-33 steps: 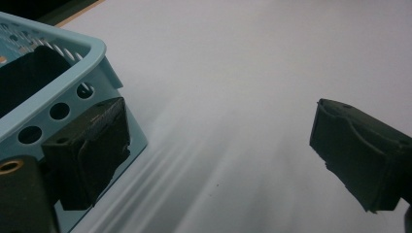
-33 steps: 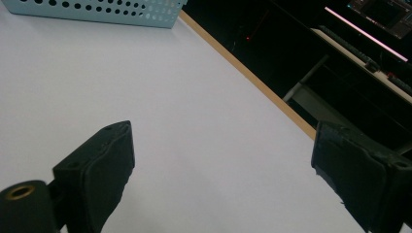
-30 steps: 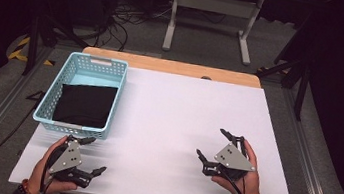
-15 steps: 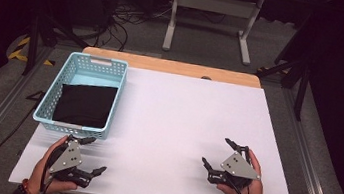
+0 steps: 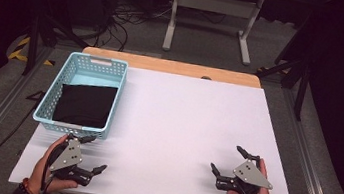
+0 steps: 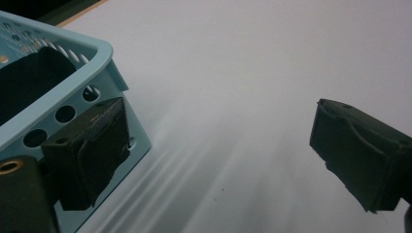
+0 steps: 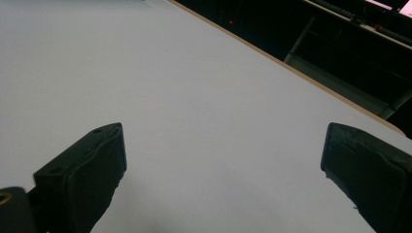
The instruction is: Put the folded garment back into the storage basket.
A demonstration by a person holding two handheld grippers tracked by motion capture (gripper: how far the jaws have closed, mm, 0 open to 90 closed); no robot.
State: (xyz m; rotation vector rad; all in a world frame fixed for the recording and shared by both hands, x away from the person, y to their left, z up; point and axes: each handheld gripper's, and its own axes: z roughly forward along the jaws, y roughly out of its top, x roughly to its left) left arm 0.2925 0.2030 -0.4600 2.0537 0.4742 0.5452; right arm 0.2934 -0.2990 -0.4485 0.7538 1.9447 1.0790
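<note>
A light blue plastic basket stands at the table's left and holds a folded black cloth. My left gripper rests just in front of the basket's near end, open and empty. In the left gripper view the gripper has one jaw beside the basket's corner, with the cloth dark inside. My right gripper lies low near the front right of the white table top. Its jaws have just been opening and stand wide, with only bare table between them in the right gripper view.
A wooden strip runs along the table's far edge. Beyond it are a white frame with legs and cables on the floor. Dark stands flank the table. The white top between the two grippers is open.
My right hand has drawn back toward the near right corner of the table and sunk lower. The left hand, the basket and the cloth have kept still.
</note>
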